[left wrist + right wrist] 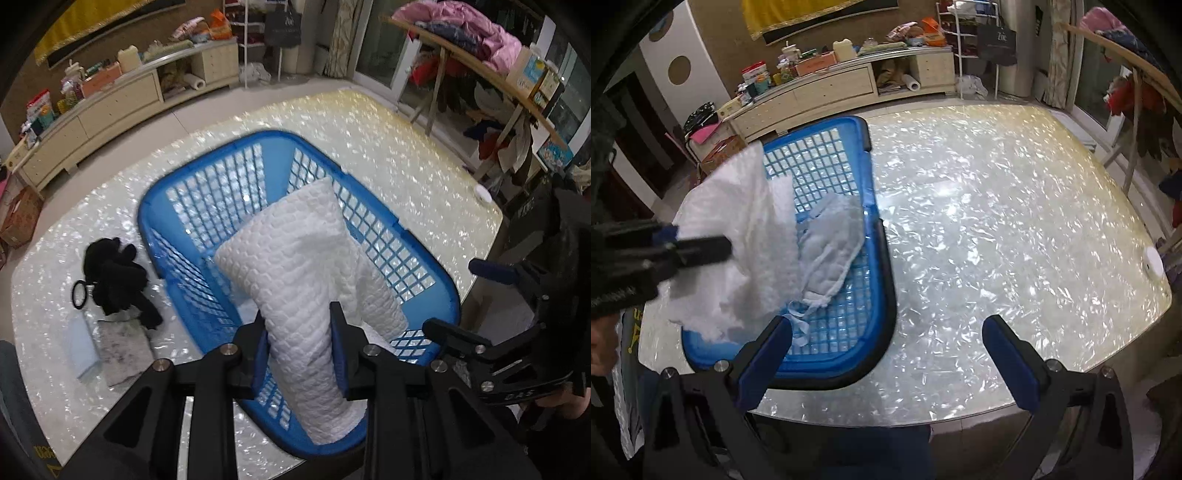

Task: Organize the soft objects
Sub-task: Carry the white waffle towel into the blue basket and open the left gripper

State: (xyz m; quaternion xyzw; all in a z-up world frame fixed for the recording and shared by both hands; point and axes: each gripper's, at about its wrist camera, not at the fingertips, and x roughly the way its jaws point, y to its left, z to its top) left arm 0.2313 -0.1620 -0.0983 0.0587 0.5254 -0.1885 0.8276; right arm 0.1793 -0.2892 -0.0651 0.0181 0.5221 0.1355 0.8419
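Note:
A blue plastic laundry basket (221, 155) stands on the shiny pearl-patterned table (369, 122). My left gripper (300, 319) is shut on a white quilted pillow (295, 266), which hangs down into the basket. The pillow (738, 221) and basket (879, 258) also show at the left of the right wrist view, with a pale cloth (831, 243) lying inside the basket. My right gripper (886, 332) is open and empty over the table beside the basket's right rim; it shows in the left wrist view (458, 299). A black soft toy (114, 277) lies left of the basket.
A folded pale blue cloth (83, 343) and a grey cloth (125, 343) lie on the table near the black toy. A small white round object (1152, 262) sits at the table's right edge. Cabinets and a clothes-laden rack surround the table.

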